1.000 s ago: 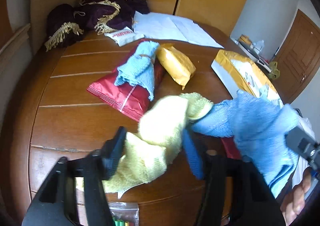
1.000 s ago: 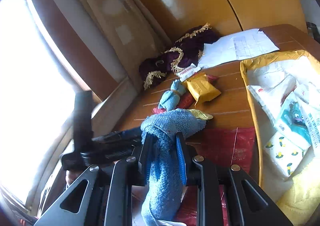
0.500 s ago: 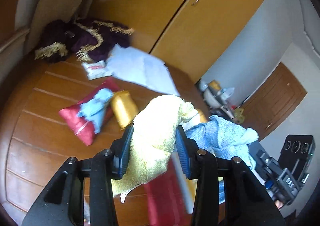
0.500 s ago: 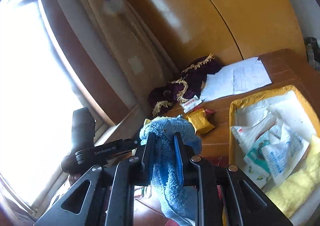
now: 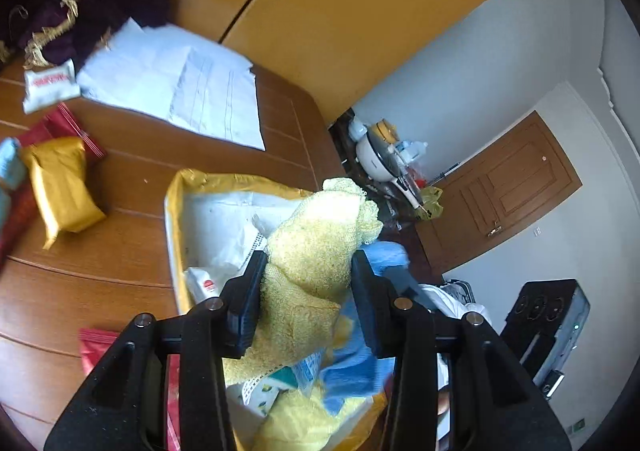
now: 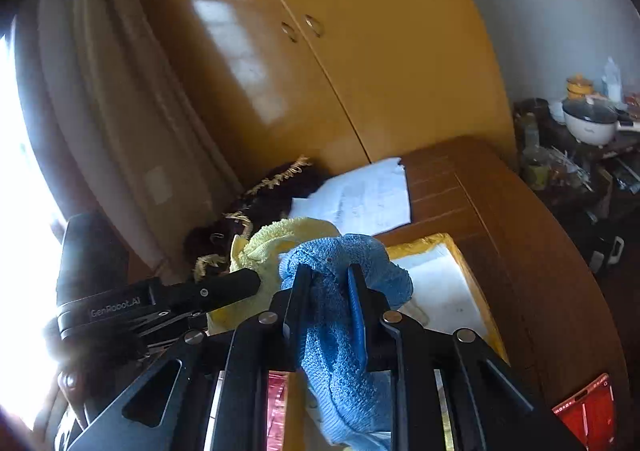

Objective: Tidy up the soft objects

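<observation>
The one legible word is "GenRobot.AI", in pale letters along the black body of the left gripper (image 6: pixel 244 285), which lies left of the right gripper's jaws in the right wrist view.

In the left wrist view, a small white packet (image 5: pixel 49 85) far up and left of the jaws, on the surface, carries a red band of lettering too blurred to read. The white paper sheets (image 5: pixel 188 89) beyond it show faint ruled lines but no readable writing. A white pack (image 5: pixel 204 283) just left of the jaws bears a red round mark, also unreadable.
</observation>
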`<state>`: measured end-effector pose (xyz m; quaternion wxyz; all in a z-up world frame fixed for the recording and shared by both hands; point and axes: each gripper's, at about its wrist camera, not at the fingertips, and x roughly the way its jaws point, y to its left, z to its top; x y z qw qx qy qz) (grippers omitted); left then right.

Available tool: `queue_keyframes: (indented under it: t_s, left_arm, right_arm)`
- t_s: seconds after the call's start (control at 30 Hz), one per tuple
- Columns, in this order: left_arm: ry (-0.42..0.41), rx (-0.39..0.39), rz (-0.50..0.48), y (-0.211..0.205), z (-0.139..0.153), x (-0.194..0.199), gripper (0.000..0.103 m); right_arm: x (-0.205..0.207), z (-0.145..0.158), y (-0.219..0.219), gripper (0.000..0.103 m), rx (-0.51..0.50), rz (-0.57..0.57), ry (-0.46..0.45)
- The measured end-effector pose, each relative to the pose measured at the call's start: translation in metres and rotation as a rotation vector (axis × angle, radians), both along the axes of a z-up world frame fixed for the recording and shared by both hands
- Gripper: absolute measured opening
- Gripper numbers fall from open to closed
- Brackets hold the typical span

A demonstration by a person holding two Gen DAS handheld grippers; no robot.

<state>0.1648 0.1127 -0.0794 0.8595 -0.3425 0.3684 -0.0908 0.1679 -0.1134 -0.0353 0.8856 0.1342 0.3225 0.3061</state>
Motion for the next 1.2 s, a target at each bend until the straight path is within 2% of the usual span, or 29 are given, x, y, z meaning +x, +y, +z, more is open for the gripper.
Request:
queue_keyframes:
  t_s: [0.17, 0.23, 0.33, 0.4, 0.47, 0.6, 0.67, 0.77, 0.83, 0.87, 0.97, 1.2]
  left_arm:
    - [0.092, -0.004, 0.018, -0.005, -0.031, 0.022, 0.04]
    - [0.12, 0.006, 0.03, -0.008, -0.039, 0.024, 0.04]
    - [0.124, -0.012, 0.033, -0.006, -0.044, 0.021, 0.04]
    - [0.116, 0.01, 0.044, -0.007, -0.041, 0.016, 0.04]
    - [0.112, 0.035, 0.052, -0.008, -0.042, 0.012, 0.04]
    - [0.096, 0.037, 0.048, -0.007, -0.041, 0.009, 0.041]
    - [0.084, 0.026, 0.042, -0.007, -0.04, 0.009, 0.047]
    - [0.048, 0.007, 0.029, -0.007, -0.03, 0.002, 0.059]
    - [-0.002, 0.008, 0.017, -0.008, -0.018, -0.008, 0.067]
    - [-0.027, 0.024, 0.019, -0.009, -0.011, -0.013, 0.073]
    - [-0.078, 0.09, 0.032, -0.01, 0.005, -0.037, 0.074]
    - [-0.139, 0.231, 0.157, 0.013, 0.016, -0.12, 0.074]
  right_arm:
    - [0.034, -0.045, 0.003, 0.02, -0.066, -0.048, 0.137]
    - [0.04, -0.059, 0.001, 0.023, -0.063, -0.045, 0.192]
    - [0.036, -0.062, -0.005, 0.024, -0.035, -0.064, 0.212]
    - [0.033, -0.064, 0.001, 0.025, -0.028, -0.023, 0.231]
    - [0.027, -0.064, 0.008, 0.026, -0.047, -0.015, 0.225]
    - [0.021, -0.06, 0.015, 0.028, -0.065, -0.009, 0.204]
    - [0.02, -0.058, 0.012, 0.03, -0.047, -0.009, 0.208]
    - [0.013, -0.051, 0.008, 0.054, -0.01, -0.005, 0.189]
    - [0.002, -0.043, 0.007, 0.055, 0.01, 0.007, 0.159]
    - [-0.004, -0.039, 0.008, 0.056, 0.016, 0.016, 0.144]
    - [-0.025, -0.029, 0.013, 0.066, 0.034, 0.037, 0.101]
    - [-0.08, -0.02, 0.036, 0.068, 0.085, 0.129, 0.053]
